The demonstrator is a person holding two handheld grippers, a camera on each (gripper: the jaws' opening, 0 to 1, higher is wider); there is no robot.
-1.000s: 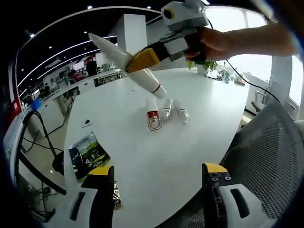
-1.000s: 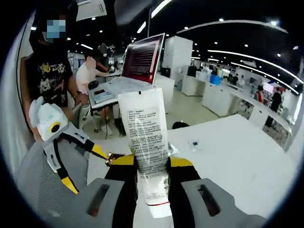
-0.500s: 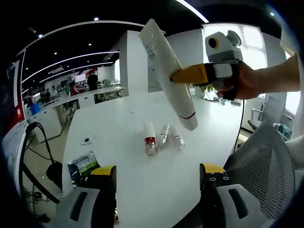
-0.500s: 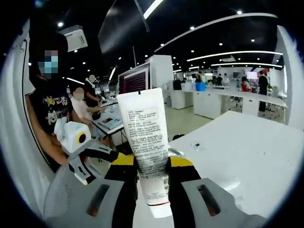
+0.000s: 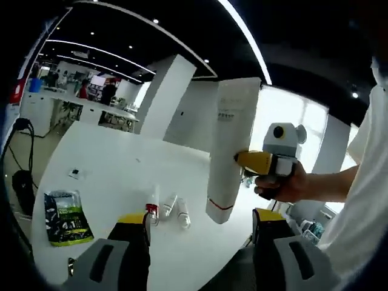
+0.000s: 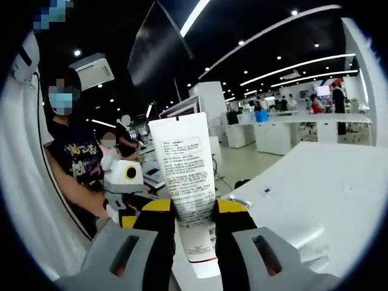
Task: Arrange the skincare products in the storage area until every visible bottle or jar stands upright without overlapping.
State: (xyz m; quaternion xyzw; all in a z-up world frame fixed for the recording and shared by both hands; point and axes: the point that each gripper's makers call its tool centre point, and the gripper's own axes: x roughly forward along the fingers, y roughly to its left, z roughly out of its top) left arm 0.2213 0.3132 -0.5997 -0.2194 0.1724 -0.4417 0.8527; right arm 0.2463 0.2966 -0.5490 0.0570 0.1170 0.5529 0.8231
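Your right gripper [image 6: 185,215] pinches one white tube [image 6: 185,194], jaws pressed on its lower body, flat crimped end up and printed side toward the camera. In the left gripper view that tube [image 5: 230,151] hangs near upright above the white table [image 5: 103,163], clear of the surface, with a hand [image 5: 285,185] behind the yellow jaw. Your left gripper [image 5: 200,227] is spread and carries nothing. On the table: three small bottles [image 5: 167,209] lying side by side; one green packet [image 5: 65,217], well apart from them.
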